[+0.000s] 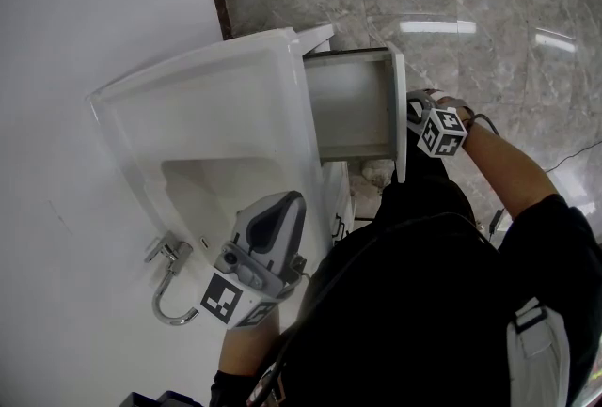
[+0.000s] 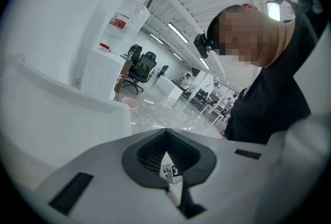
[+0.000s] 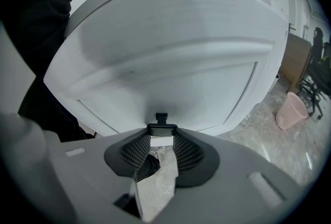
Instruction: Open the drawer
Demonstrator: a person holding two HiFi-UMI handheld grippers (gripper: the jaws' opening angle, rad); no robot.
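A white vanity cabinet has its top drawer pulled out toward the right in the head view. The inside of the drawer looks bare. My right gripper is at the outer face of the drawer front. In the right gripper view the jaws close on the small black drawer handle on the white front panel. My left gripper rests over the basin's near rim, pointing toward the drawer. Its jaws are shut, with nothing between them.
A chrome faucet stands at the basin's left side, by the white wall. Grey marble floor lies beyond the drawer. The person's dark torso fills the lower right. A pink bin stands on the floor farther off.
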